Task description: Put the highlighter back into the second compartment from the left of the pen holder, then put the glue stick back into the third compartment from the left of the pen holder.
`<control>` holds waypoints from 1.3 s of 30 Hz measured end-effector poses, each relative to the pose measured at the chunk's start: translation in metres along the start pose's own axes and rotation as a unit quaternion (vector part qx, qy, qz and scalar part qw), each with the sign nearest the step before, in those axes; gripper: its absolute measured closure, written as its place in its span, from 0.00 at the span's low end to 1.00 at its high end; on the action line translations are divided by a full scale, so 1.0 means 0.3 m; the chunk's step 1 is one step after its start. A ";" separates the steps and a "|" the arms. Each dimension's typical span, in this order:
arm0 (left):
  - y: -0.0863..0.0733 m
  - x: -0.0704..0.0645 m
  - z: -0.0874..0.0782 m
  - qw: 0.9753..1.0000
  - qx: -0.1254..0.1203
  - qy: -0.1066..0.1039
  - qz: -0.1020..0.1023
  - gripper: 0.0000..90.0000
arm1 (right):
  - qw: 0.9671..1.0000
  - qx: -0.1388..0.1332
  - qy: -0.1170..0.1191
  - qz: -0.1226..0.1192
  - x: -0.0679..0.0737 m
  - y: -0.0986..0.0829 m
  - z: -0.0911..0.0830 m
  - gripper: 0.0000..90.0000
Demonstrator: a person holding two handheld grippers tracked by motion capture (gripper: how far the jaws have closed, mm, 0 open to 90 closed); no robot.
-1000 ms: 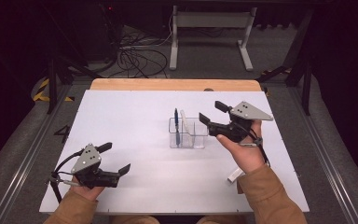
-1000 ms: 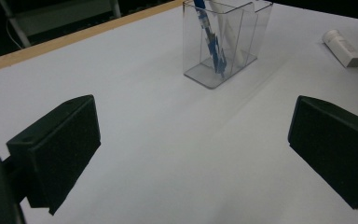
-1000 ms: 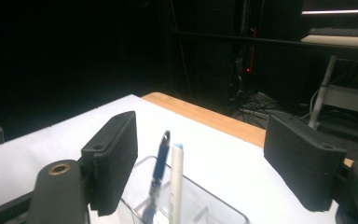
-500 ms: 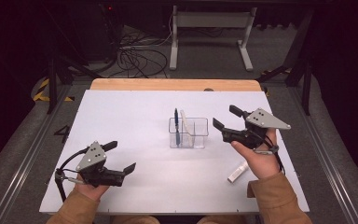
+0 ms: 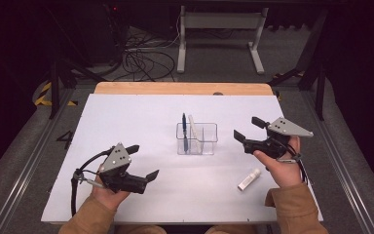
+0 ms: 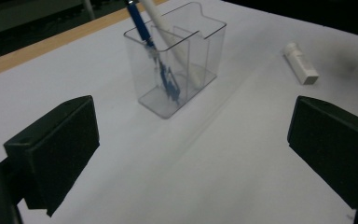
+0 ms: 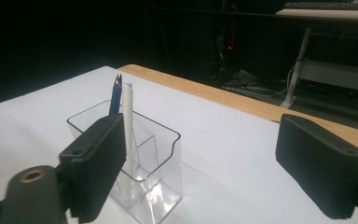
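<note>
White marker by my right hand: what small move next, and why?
Probably lower the right gripper toward the white marker lying loose near that hand. Its jaws stand open and empty, and the clear holder already has a blue pen and white pen, with its other compartment free.

We count one clear holder with two compartments on the surface. Two pens stand in it: one blue pen and one white pen, both in the same compartment. One small white tube lies on the surface. We count two claws, a left claw and a right claw.
</note>
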State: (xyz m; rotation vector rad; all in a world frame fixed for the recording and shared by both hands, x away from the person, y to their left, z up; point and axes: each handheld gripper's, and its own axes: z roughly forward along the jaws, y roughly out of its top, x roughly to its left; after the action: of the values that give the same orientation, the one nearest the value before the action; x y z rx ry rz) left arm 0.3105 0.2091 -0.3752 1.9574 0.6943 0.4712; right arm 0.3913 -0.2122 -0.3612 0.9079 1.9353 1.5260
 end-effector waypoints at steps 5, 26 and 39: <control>0.041 -0.022 0.039 1.000 0.000 -0.012 0.002 0.03 | 1.000 0.003 0.026 -0.008 -0.020 -0.018 0.006 0.14; 0.129 -0.102 0.159 0.998 0.023 -0.056 0.011 0.05 | 0.999 0.024 0.018 -0.012 -0.091 -0.066 0.014 0.16; 0.197 -0.175 0.267 0.995 0.051 -0.088 0.015 0.06 | 0.999 0.027 0.021 -0.017 -0.098 -0.063 0.015 0.17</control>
State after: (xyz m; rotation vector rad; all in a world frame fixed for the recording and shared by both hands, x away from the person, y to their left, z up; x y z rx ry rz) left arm 0.3336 0.0998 -0.3611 2.0795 0.5862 0.2819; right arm 0.4100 -0.2345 -0.3811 0.8669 2.0195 1.4910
